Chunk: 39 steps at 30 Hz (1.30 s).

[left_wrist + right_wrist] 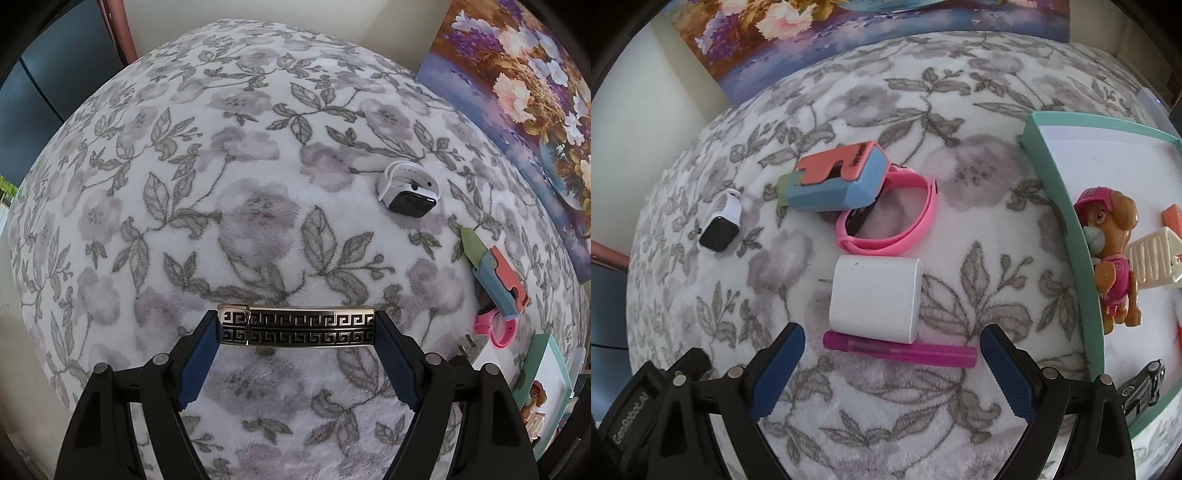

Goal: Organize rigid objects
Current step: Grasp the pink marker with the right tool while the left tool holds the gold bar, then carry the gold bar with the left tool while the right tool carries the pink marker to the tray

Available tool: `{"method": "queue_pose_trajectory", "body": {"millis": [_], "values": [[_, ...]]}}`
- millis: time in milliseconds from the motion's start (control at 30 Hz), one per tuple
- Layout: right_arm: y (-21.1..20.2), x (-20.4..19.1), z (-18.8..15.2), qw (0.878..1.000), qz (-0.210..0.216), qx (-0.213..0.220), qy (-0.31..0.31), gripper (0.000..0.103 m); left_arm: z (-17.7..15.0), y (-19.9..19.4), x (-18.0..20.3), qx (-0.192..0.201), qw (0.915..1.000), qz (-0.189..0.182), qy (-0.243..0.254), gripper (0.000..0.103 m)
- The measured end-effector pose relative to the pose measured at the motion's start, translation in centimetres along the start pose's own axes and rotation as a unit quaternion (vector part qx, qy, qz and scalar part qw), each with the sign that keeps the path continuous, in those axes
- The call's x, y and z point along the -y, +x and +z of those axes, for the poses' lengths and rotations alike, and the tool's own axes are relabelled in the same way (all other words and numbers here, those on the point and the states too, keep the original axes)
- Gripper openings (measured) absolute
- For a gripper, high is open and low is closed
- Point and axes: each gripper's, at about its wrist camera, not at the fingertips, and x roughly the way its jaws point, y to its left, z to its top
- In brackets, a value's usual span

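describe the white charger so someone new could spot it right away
On the flowered blanket, look just left of the green-rimmed tray. The white charger lies between the pink watch band and the pink pen: the only plain white block, prongs pointing left.

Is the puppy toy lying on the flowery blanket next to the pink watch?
No, the puppy toy sits inside the green-edged box, while the pink watch lies out on the blanket.

1. In the left wrist view, the tray [543, 373] at lower right is cut by the frame edge.
2. There the charger [476, 354] hides partly behind the gripper finger.
3. In the right wrist view, the pink band [886, 225] lies partly under the blue-and-orange block [834, 181].
4. The toy car [1141, 391] at lower right is half hidden.
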Motion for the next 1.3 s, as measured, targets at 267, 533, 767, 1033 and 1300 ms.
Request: {"method": "queue_pose_trajectory", "body": {"millis": [267, 533, 767, 1033, 1300], "values": [[0.5, -0.5, -0.2, 1.000, -0.021, 0.006, -0.001, 0.097, 0.1, -0.1, 0.1, 0.001, 1.0000, 0.001, -0.001, 0.082], [0.5, -0.9, -0.4, 0.999, -0.038, 0.009, -0.015, 0.084, 0.2, -0.3, 0.3, 0.001, 1.0000, -0.001, -0.001, 0.082], [-0.1, -0.3, -0.4, 1.000, -0.025, 0.003, -0.012, 0.084, 0.3, -0.7, 0.5, 0.005, 1.0000, -0.002, 0.002, 0.082], [-4.0, 1.1, 0.5, 0.999, -0.005, 0.034, -0.009, 0.084, 0.5, -2.8, 1.5, 0.030, 0.9994, -0.008, 0.014, 0.082], [-8.8, 3.1, 1.2, 0.997, 0.001, 0.074, -0.010, 0.084, 0.3, -5.4, 2.9, 0.056, 0.9977, -0.024, 0.031, 0.082]]}}
